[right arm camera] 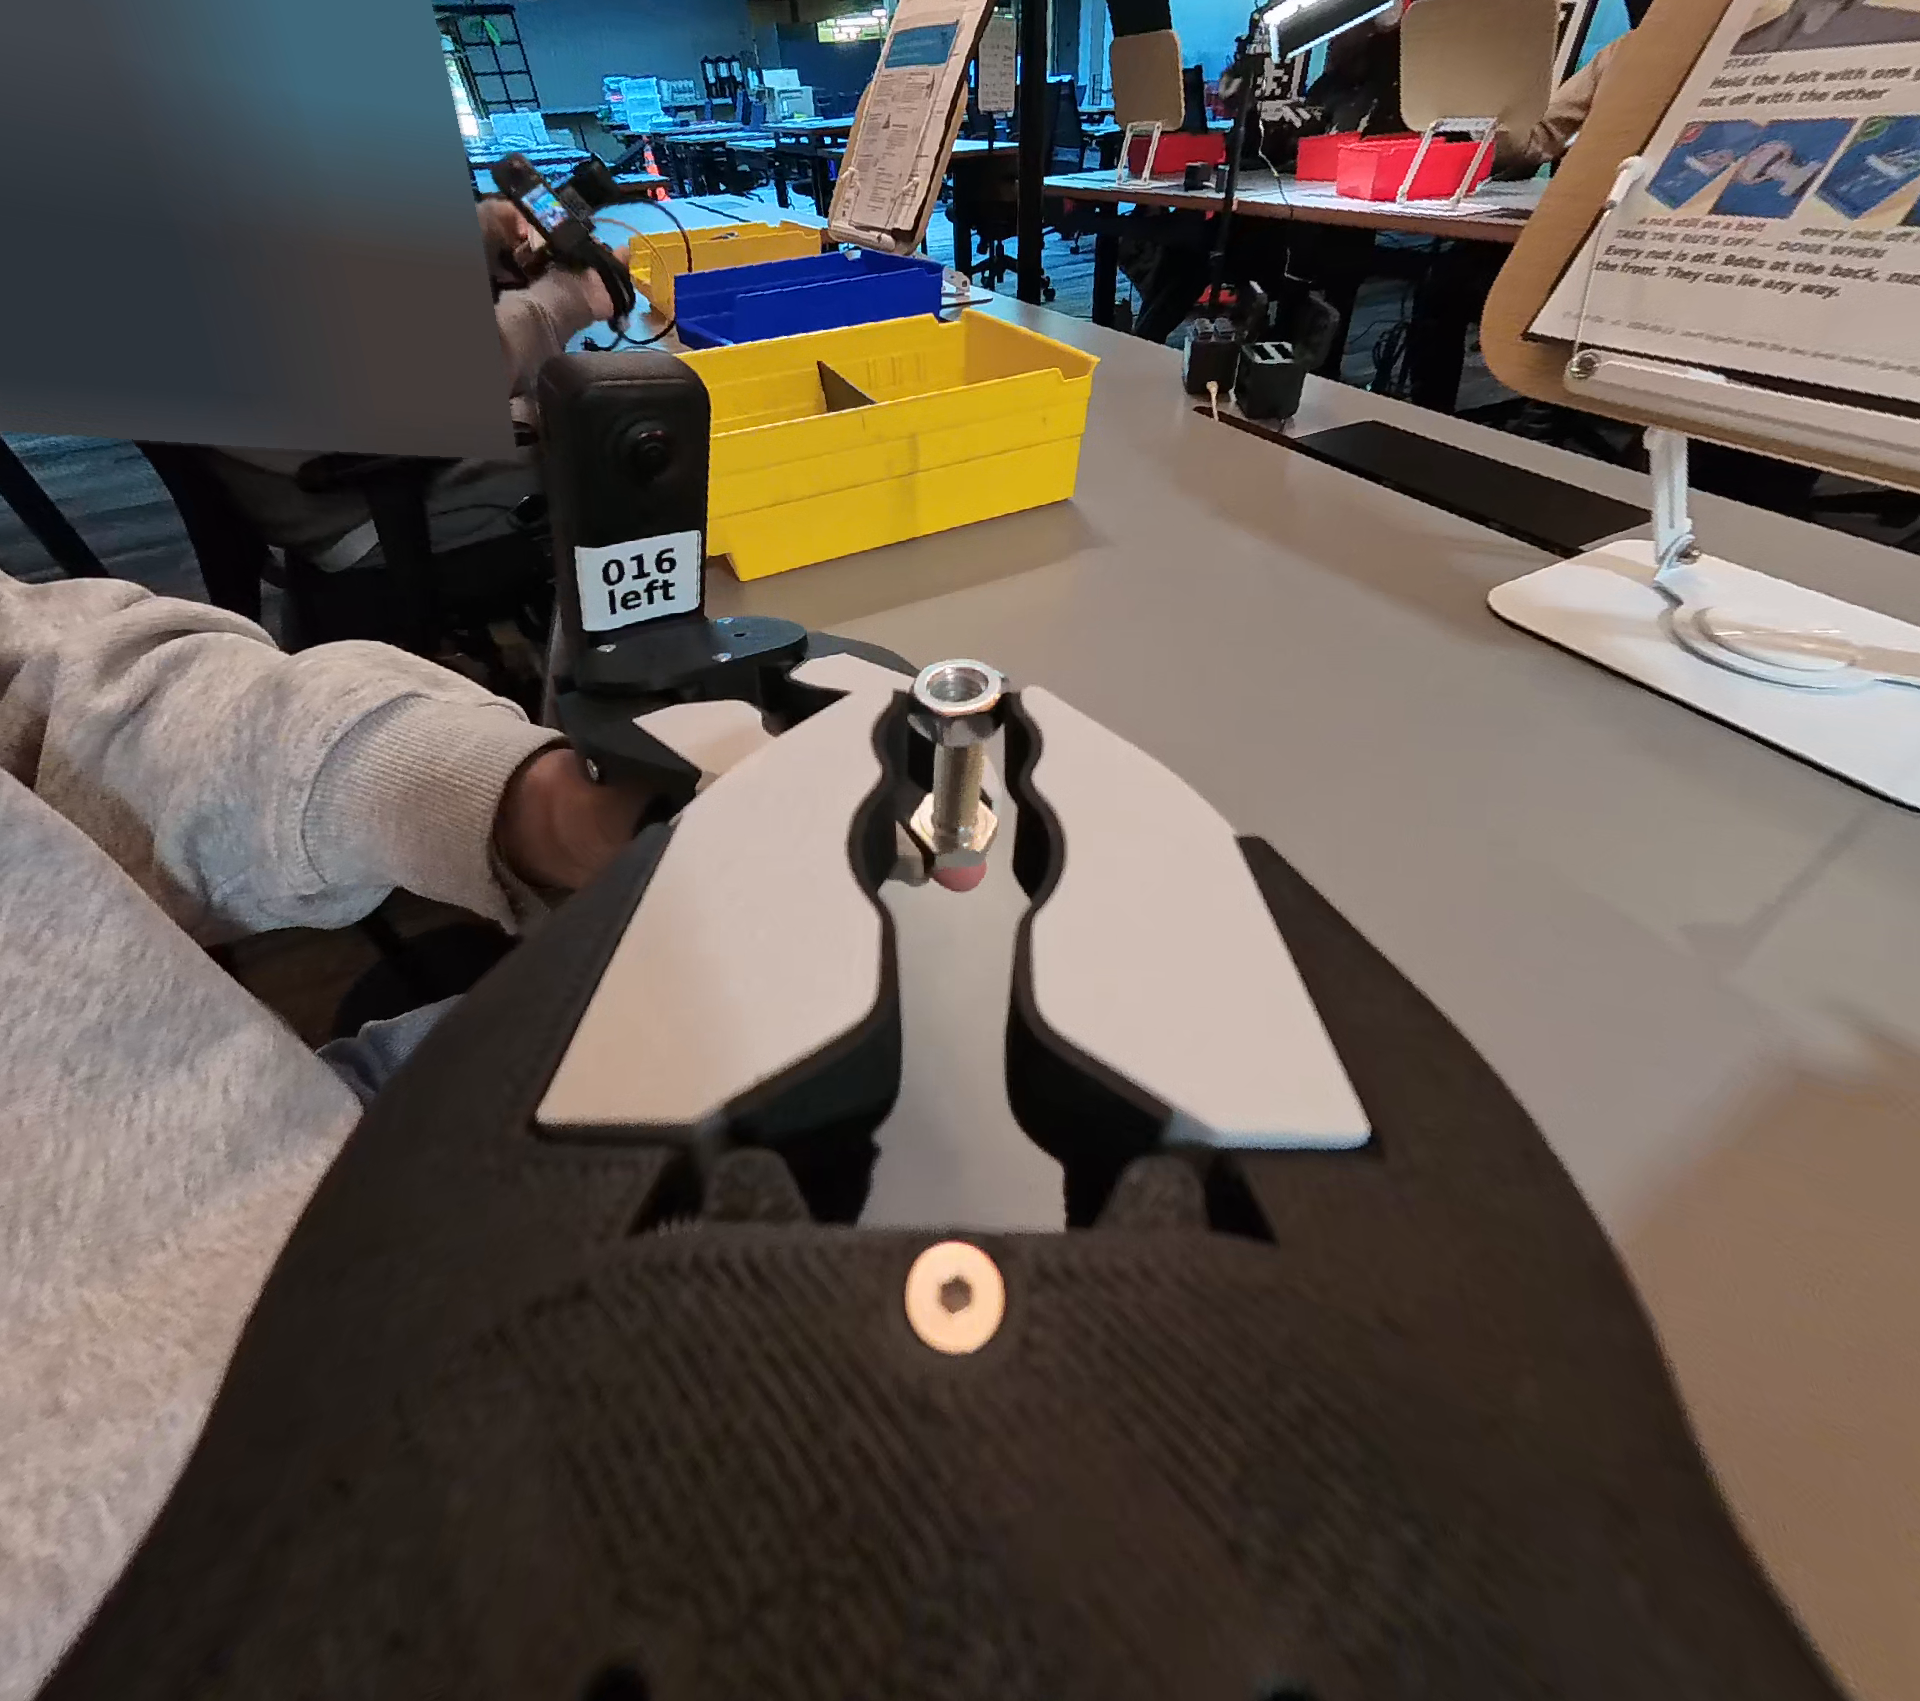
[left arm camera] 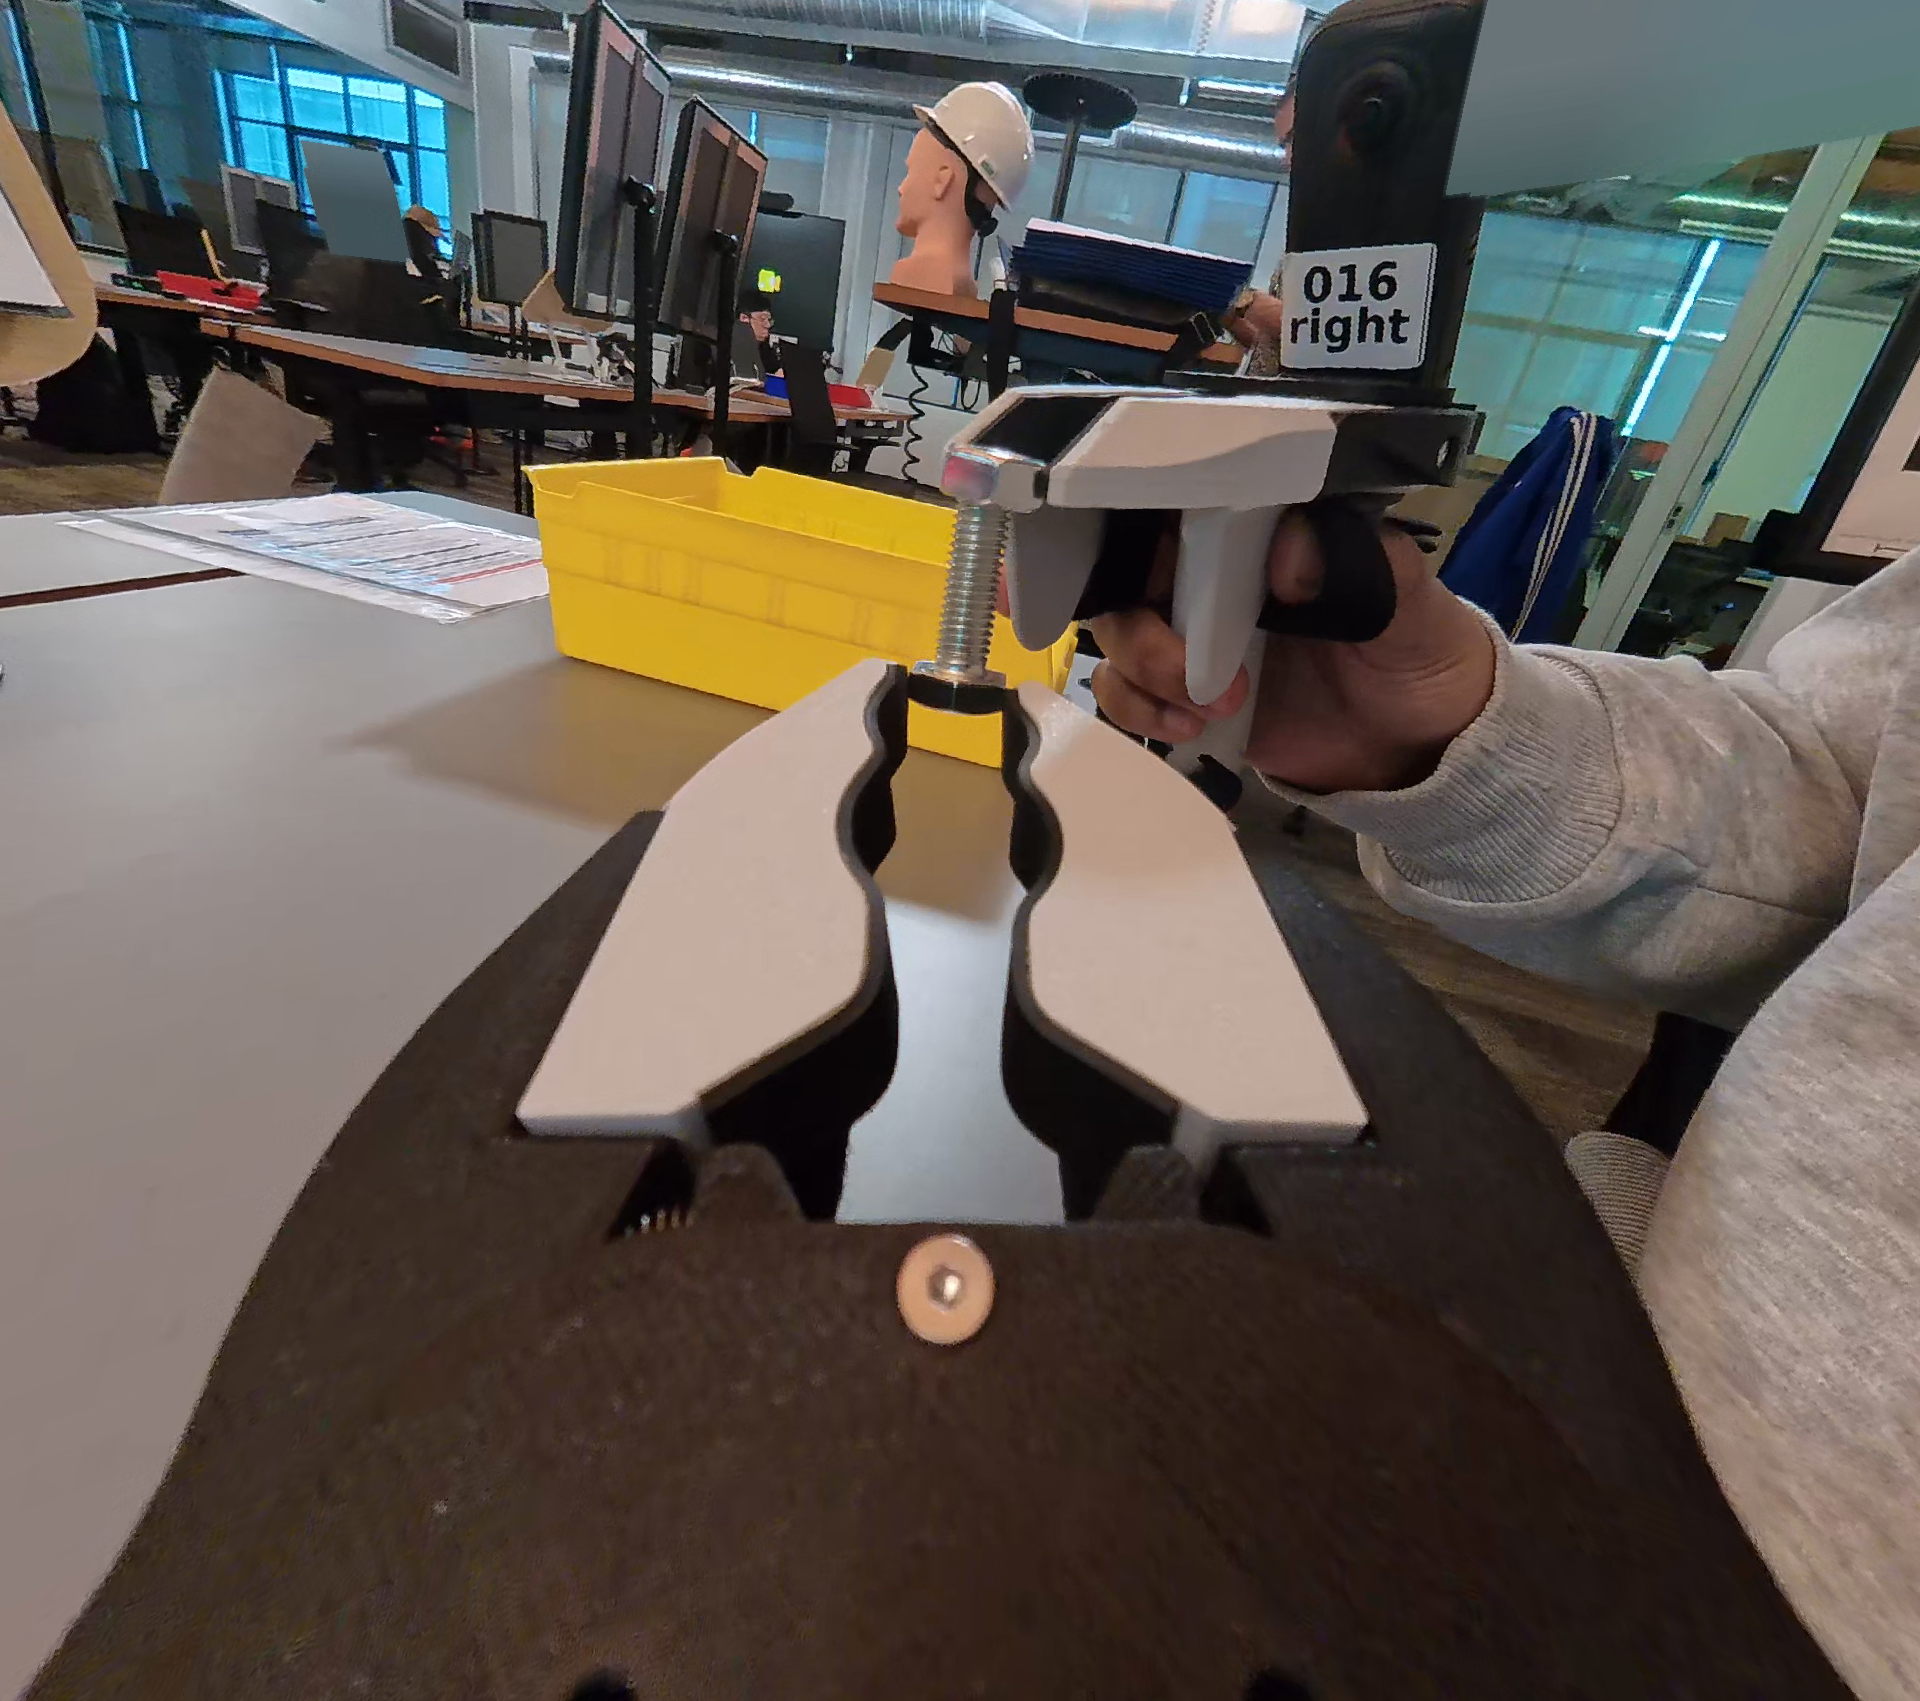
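Note:
A threaded steel bolt stands upright above the grey table, held between both grippers. My left gripper is shut on the bolt's lower hex end, its black pads pressed against it. My right gripper comes in from the right, held by a hand, and is shut on the hex nut at the bolt's top. In the right wrist view the nut sits between my right gripper's tips, and the bolt shaft hangs below in the gap. Something small and reddish below the bolt is unclear.
A yellow divided bin stands just behind the bolt; it also shows in the right wrist view, with a blue bin behind it. An instruction sheet on a stand is at the right. A laminated sheet lies far left. Grey sleeves flank the grippers.

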`<control>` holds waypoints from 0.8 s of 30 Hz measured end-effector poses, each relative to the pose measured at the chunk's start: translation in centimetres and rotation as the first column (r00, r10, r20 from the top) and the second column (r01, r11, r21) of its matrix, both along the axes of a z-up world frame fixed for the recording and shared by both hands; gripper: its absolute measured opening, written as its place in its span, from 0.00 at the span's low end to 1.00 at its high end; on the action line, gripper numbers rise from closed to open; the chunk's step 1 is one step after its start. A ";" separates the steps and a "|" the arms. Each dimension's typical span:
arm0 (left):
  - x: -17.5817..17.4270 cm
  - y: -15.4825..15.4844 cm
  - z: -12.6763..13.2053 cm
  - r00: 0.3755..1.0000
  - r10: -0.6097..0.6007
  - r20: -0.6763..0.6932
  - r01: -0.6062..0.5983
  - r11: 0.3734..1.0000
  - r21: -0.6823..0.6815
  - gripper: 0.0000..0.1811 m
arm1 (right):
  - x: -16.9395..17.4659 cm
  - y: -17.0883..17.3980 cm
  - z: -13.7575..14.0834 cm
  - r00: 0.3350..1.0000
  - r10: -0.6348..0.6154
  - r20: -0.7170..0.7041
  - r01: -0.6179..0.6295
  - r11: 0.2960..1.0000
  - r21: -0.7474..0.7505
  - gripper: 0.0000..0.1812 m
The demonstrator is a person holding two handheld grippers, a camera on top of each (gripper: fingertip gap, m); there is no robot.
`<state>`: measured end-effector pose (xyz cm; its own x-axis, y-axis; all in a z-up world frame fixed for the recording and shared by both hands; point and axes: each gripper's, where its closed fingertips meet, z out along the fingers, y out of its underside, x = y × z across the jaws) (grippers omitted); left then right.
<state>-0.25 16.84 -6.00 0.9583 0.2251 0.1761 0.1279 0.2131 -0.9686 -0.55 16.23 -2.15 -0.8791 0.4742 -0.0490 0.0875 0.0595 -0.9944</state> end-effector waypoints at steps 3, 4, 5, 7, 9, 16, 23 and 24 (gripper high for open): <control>0.1 0.0 0.1 1.000 0.002 -0.006 -0.002 1.000 0.000 0.11 | 0.0 0.0 -0.1 1.000 0.000 0.001 0.000 1.000 0.004 0.10; 0.1 0.0 0.1 1.000 0.003 -0.007 -0.003 1.000 0.001 0.11 | 0.0 0.0 -0.1 1.000 0.001 0.001 -0.001 1.000 0.004 0.10; 0.1 0.0 0.1 1.000 0.003 -0.008 -0.003 1.000 0.001 0.11 | 0.0 0.0 0.0 1.000 0.001 0.001 -0.001 1.000 0.004 0.10; 0.1 0.0 0.1 1.000 0.005 -0.007 -0.005 1.000 0.002 0.11 | 0.0 0.0 0.0 1.000 0.001 0.004 -0.001 1.000 0.002 0.10; 0.1 0.0 0.1 1.000 0.002 0.001 -0.002 1.000 0.008 0.11 | 0.0 0.0 0.0 1.000 0.001 0.007 -0.001 1.000 -0.003 0.10; 0.3 0.2 0.3 0.998 -0.020 0.059 0.017 0.998 0.056 0.10 | 0.0 -0.1 0.1 1.000 -0.001 0.028 0.002 0.999 -0.046 0.10; 0.2 0.2 0.2 0.998 -0.017 0.065 0.014 0.998 0.054 0.10 | -0.1 -0.1 0.0 1.000 -0.007 0.028 0.009 0.999 -0.045 0.10; 0.2 0.2 0.1 0.998 -0.018 0.067 0.014 0.998 0.055 0.10 | -0.1 -0.1 0.0 1.000 -0.009 0.028 0.010 0.999 -0.045 0.10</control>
<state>-0.09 17.04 -5.85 0.9472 0.1984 0.2517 0.1961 0.2627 -0.9447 -0.66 16.16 -2.19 -0.8725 0.4793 -0.0949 0.1158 0.0142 -0.9932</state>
